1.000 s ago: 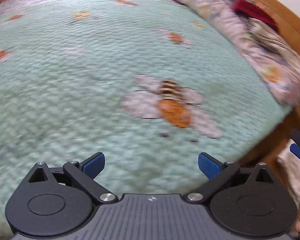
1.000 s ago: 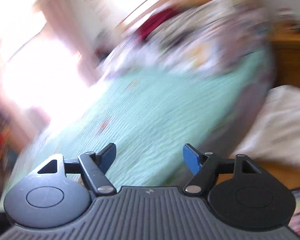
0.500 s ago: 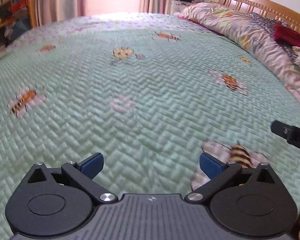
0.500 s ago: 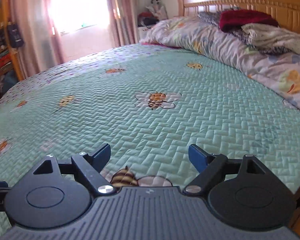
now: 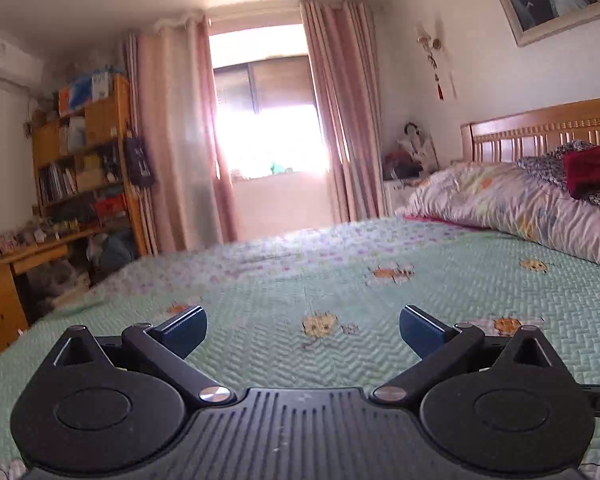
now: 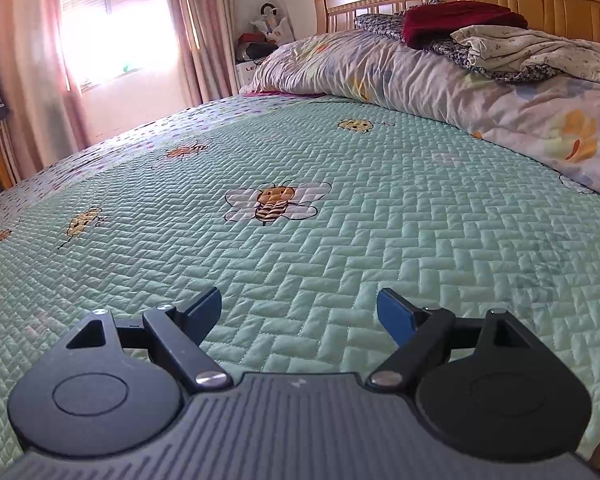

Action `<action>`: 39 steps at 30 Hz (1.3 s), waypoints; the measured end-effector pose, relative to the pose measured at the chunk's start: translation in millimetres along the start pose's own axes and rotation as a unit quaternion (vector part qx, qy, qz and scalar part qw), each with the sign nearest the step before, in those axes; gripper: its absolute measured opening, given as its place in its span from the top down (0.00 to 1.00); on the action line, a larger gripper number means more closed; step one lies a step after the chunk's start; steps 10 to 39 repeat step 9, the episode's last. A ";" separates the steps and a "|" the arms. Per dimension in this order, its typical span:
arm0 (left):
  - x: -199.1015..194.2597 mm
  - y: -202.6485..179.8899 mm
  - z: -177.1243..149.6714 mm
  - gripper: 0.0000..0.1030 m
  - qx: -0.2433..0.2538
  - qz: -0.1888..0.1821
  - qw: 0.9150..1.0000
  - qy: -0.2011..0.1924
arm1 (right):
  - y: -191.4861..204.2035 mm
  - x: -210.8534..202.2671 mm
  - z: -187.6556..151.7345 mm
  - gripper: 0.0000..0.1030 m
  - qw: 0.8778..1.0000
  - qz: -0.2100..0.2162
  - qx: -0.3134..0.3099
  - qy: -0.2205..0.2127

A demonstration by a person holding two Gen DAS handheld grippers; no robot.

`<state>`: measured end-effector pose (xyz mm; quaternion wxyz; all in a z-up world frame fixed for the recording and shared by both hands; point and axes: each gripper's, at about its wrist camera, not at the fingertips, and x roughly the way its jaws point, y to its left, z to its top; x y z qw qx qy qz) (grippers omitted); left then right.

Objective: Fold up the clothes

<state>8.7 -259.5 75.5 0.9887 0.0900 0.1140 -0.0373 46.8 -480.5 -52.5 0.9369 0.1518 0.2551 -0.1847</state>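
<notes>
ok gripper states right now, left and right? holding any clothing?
Left gripper: open, holding nothing, above the mint-green quilted bee-print bedspread.
Right gripper: open, holding nothing, low over the same bedspread.

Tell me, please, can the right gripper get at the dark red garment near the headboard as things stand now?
Probably yes, with a long reach. The right gripper is open and empty, and only bare quilt lies before the dark red garment, which sits uncovered on the pile.
</notes>
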 end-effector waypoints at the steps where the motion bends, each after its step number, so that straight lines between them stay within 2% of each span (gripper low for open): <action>1: 5.7 0.5 -0.2 0.01 -0.003 -0.015 1.000 0.020 | -0.1 2.8 -0.7 0.17 1.000 0.002 0.005 0.005; 2: 11.3 1.0 -0.6 0.01 -0.007 -0.029 0.999 0.039 | -0.3 5.8 -2.4 0.17 1.000 0.002 0.009 0.011; 6: 27.1 -1.6 -20.3 0.01 -0.003 -0.047 0.995 0.089 | -2.1 10.9 -11.8 0.17 0.999 0.001 0.014 0.029; 9: 33.7 -2.4 -29.3 0.01 -0.006 -0.070 0.991 0.114 | -4.0 12.6 -17.3 0.17 0.999 0.000 0.019 0.037; 39: 33.7 -2.4 -29.3 0.01 -0.006 -0.070 0.991 0.114 | -4.0 12.6 -17.3 0.17 0.999 0.000 0.019 0.037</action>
